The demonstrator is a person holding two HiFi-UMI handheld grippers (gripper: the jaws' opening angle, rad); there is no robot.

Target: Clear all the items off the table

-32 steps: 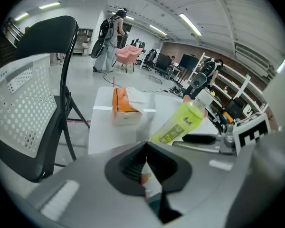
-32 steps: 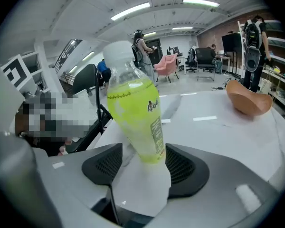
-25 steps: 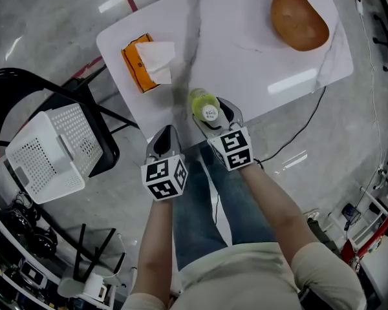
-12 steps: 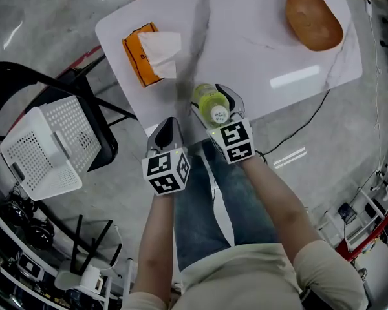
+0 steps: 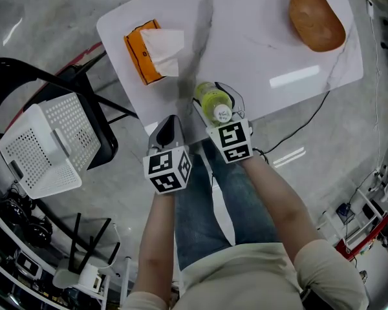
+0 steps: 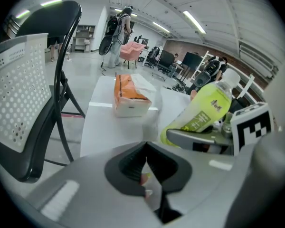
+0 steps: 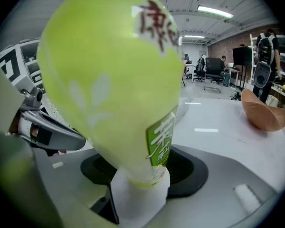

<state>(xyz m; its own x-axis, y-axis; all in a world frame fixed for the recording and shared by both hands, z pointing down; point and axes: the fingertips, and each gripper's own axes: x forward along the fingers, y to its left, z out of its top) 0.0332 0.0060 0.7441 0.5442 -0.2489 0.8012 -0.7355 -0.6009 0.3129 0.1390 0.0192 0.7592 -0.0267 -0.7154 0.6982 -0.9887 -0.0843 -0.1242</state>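
Note:
A yellow-green tea bottle (image 5: 213, 102) with a white cap lies tilted at the near edge of the white table (image 5: 258, 50), cap toward me. My right gripper (image 5: 217, 99) has its jaws on either side of the bottle and has just been closing on it. In the right gripper view the bottle (image 7: 114, 80) fills the frame. The left gripper view shows the bottle (image 6: 199, 113) leaning over the right gripper's lower jaw. My left gripper (image 5: 170, 124) is shut and empty, just left of the bottle at the table edge. An orange tissue box (image 5: 149, 55) and a brown bowl (image 5: 317, 17) rest farther back.
A white perforated basket (image 5: 45, 144) sits on a black folding chair (image 5: 97, 141) left of the table. A black cable runs on the floor under the table's right side. Racks and gear stand at the lower left and right.
The bottle has tipped over further between the right jaws, showing more of its side. The right gripper has shifted slightly forward; the left gripper has stayed put.

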